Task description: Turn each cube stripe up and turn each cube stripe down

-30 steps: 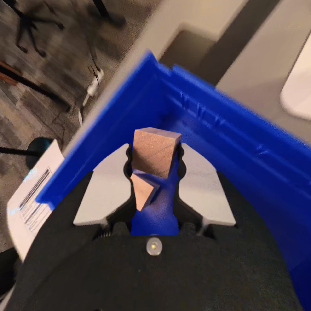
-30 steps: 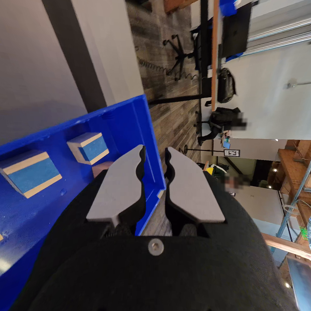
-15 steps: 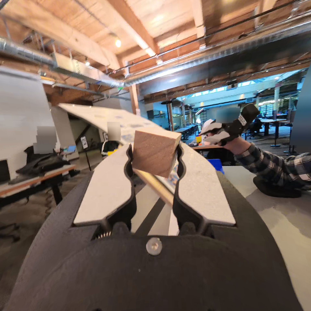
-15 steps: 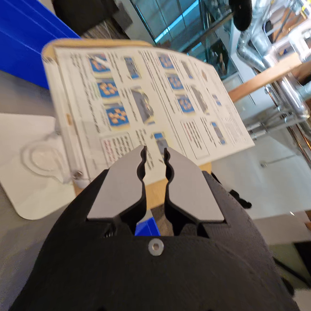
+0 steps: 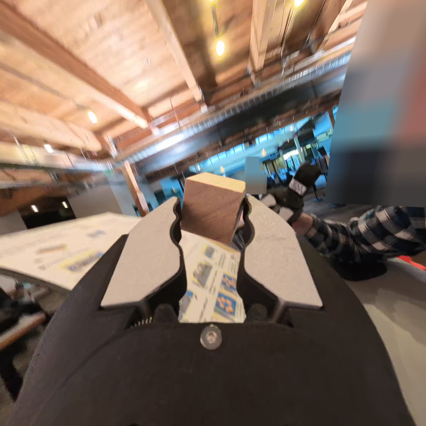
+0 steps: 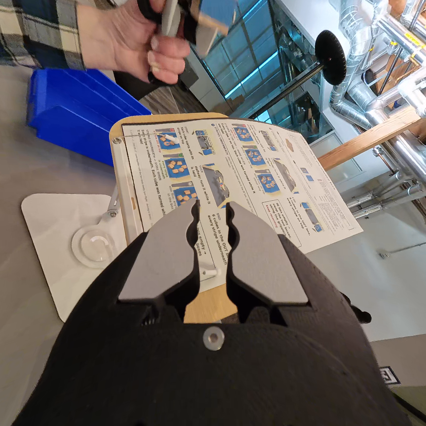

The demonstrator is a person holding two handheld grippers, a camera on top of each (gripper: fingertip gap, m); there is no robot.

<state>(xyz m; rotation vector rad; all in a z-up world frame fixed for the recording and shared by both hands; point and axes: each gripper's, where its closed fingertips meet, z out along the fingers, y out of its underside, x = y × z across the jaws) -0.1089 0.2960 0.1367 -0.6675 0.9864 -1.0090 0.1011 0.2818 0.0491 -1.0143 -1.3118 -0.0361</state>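
My left gripper (image 5: 212, 202) is shut on a wooden cube (image 5: 211, 212) and holds it up in the air, tilted, with both pads pressed on its sides. Only plain wood faces show; no stripe is visible. In the right wrist view the left gripper (image 6: 173, 20) shows blurred at the top, in a person's hand (image 6: 129, 39), with the cube (image 6: 212, 23) in it. My right gripper (image 6: 213, 204) is open a little and empty, above a printed instruction sheet (image 6: 242, 175). It also shows in the left wrist view (image 5: 297, 191), held by a plaid-sleeved arm (image 5: 359, 232).
A blue bin (image 6: 80, 108) stands on the grey table (image 6: 30, 175) behind the sheet's wooden board (image 6: 207, 302). A white base plate (image 6: 57, 221) lies to the left of the board. The sheet shows below the left gripper too (image 5: 214, 288).
My left gripper has lifted the cube out of the blue bin and swung it up into the air, still gripped. My right gripper has moved from the bin to above the instruction sheet, still empty.
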